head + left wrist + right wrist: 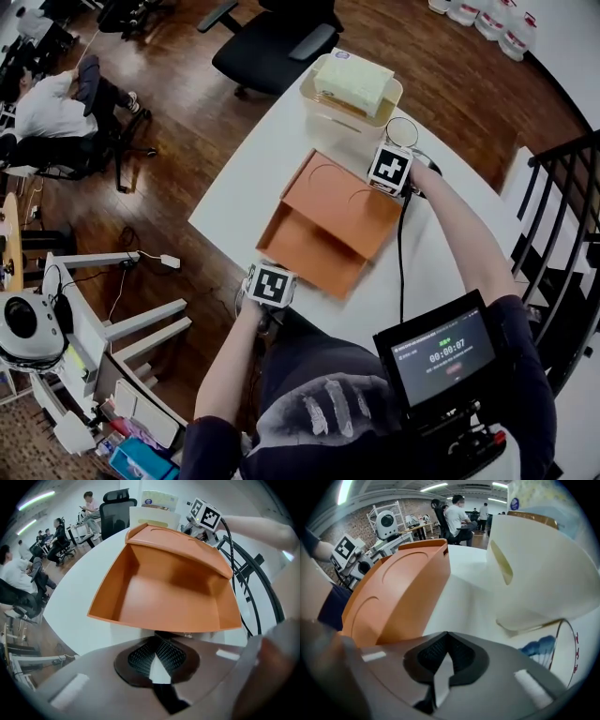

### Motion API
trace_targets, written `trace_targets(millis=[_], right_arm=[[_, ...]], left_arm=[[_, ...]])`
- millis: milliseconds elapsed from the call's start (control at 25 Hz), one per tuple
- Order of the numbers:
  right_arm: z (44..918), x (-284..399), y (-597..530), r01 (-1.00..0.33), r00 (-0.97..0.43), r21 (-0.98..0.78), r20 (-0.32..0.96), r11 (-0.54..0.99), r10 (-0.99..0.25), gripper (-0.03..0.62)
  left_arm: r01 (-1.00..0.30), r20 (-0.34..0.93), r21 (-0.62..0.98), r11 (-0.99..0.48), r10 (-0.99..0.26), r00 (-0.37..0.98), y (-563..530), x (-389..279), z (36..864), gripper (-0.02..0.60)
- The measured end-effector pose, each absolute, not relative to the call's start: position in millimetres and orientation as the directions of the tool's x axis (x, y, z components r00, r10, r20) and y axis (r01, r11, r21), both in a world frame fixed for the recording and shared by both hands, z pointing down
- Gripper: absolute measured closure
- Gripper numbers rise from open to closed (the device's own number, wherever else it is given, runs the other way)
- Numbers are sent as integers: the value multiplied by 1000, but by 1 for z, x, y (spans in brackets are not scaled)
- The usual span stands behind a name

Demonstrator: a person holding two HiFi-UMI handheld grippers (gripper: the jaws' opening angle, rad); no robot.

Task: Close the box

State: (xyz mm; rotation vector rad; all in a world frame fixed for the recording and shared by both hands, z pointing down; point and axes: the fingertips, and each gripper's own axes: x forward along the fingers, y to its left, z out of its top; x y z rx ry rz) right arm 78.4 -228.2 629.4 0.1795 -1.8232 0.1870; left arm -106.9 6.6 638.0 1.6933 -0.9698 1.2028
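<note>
We're in an open office: dark wood floor, white table with a black office chair at its far end, black stair railing on the right. We see a brick wall, ceiling strip lights, and seated people at desks far left.

- White table — it bears two things.
- Orange box lies open at its middle.
- Cream tub — at the far edge, just beyond the box.
</note>
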Motion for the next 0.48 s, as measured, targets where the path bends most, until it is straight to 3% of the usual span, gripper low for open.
trace_targets(millis=[160, 480], right_arm=[[631, 84, -222, -217, -255, -46, 967, 975, -11, 589], [632, 81, -226, -226, -264, -29, 964, 974, -33, 588]], left_arm=[[-912, 972, 182, -367, -72, 223, 14, -110, 634, 566], [-874, 981, 78, -479, -120, 153, -8, -109, 638, 566]])
